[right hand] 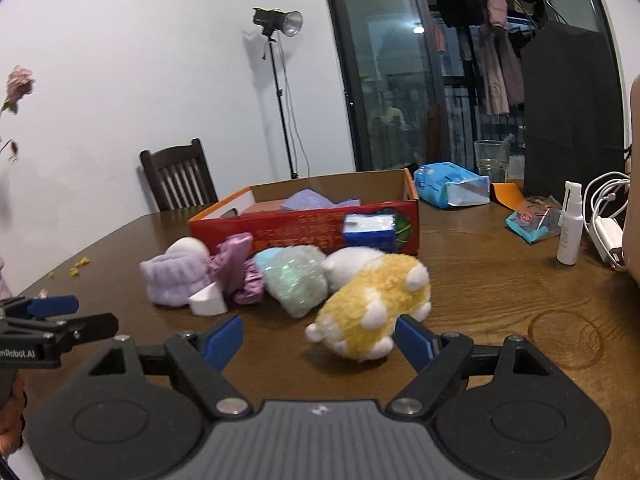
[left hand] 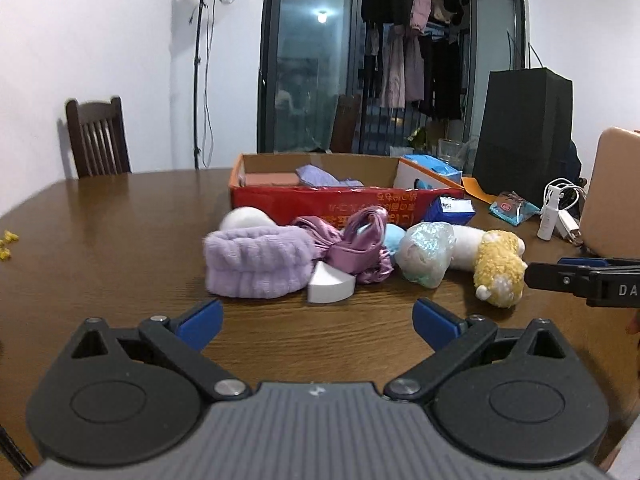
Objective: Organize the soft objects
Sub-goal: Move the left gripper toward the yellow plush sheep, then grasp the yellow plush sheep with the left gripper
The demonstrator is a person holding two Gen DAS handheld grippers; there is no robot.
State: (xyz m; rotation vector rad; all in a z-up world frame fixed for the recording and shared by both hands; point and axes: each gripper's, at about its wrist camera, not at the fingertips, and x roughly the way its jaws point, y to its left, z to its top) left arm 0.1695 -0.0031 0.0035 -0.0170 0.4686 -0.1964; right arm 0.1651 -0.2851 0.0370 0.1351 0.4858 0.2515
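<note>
Left wrist view: your left gripper (left hand: 318, 322) has its jaws spread wide with nothing between them, over bare table (left hand: 120, 240). The pile sits just ahead: lilac fleece headband (left hand: 256, 262), white wedge sponge (left hand: 330, 286) touching it, purple satin scrunchie (left hand: 356, 242), an iridescent wrapped bundle (left hand: 426, 252), and the yellow plush toy (left hand: 498, 266) at the right end. The red cardboard box (left hand: 344, 202) behind the pile already holds a lilac cloth. The right gripper pokes in from the right edge; only "DA" reads on it. The box print is upside down and not legible.

Right wrist view: your right gripper (right hand: 320, 342) is well spread and empty. The plush lies just ahead, close to the right blue pad (right hand: 416, 342); contact can't be confirmed. Plush looks light, squashy and non-slip, so take it across the fat yellow body, not the small white feet. The bundle's film looks slippery, so grip it mid-body. The headband is thick and soft; pinch one fold. The left gripper at the left edge reads "nRobot.AI". The blue tissue pack (right hand: 370, 228) leans on the box; its print is unreadable.
</note>
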